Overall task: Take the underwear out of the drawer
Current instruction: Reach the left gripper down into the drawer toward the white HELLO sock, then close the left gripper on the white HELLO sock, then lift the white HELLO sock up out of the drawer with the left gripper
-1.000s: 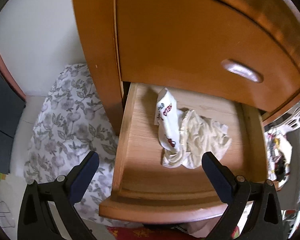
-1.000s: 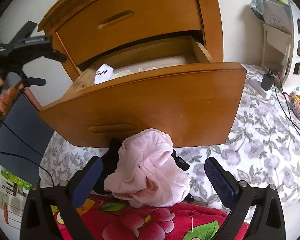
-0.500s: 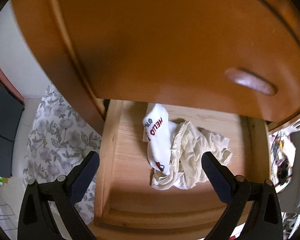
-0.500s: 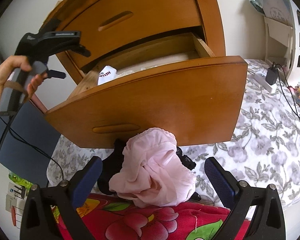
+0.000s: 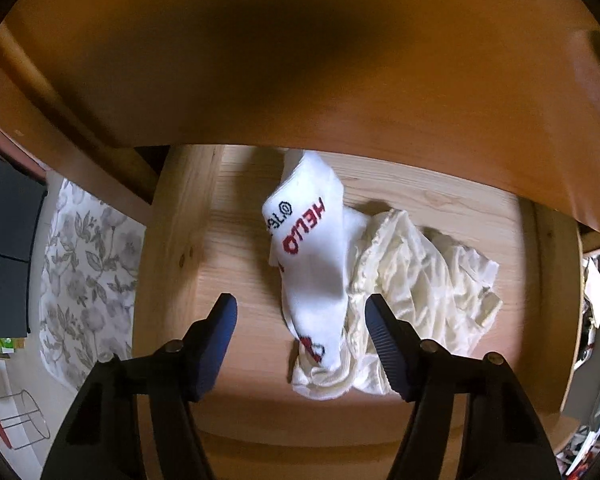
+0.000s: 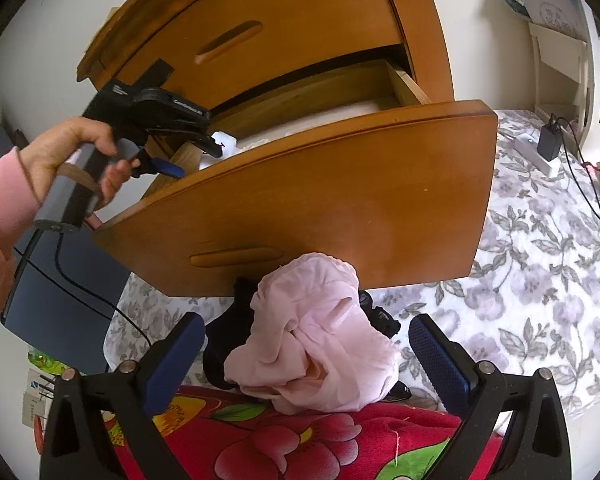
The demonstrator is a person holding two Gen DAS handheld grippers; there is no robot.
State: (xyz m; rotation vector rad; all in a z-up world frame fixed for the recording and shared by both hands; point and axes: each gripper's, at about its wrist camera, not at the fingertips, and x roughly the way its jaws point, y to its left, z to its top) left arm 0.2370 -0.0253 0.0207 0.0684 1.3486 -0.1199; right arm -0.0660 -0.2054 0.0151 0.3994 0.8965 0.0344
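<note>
The open wooden drawer (image 5: 172,240) holds a white sock (image 5: 312,256) with red "HELLO" lettering. Crumpled cream underwear (image 5: 424,272) lies against its right side. My left gripper (image 5: 300,308) is low inside the drawer, open. The sock's lower half lies between its fingers, and the right finger is over the cream underwear's left edge. In the right wrist view a hand in a pink sleeve holds the left gripper (image 6: 190,158) at the drawer's (image 6: 340,200) left corner. My right gripper (image 6: 306,320) is open and holds nothing. It hovers before pink underwear (image 6: 316,340) on the bed.
A black garment (image 6: 220,348) lies under the pink underwear, on a red floral blanket (image 6: 300,444). The closed upper drawer front (image 5: 300,60) hangs close above the left gripper. A grey floral sheet (image 6: 540,280), a charger and cables (image 6: 550,140) lie to the right.
My left gripper has dropped down into the drawer toward the sock, and its fingers have come closer together. The right gripper has barely moved and stays open.
</note>
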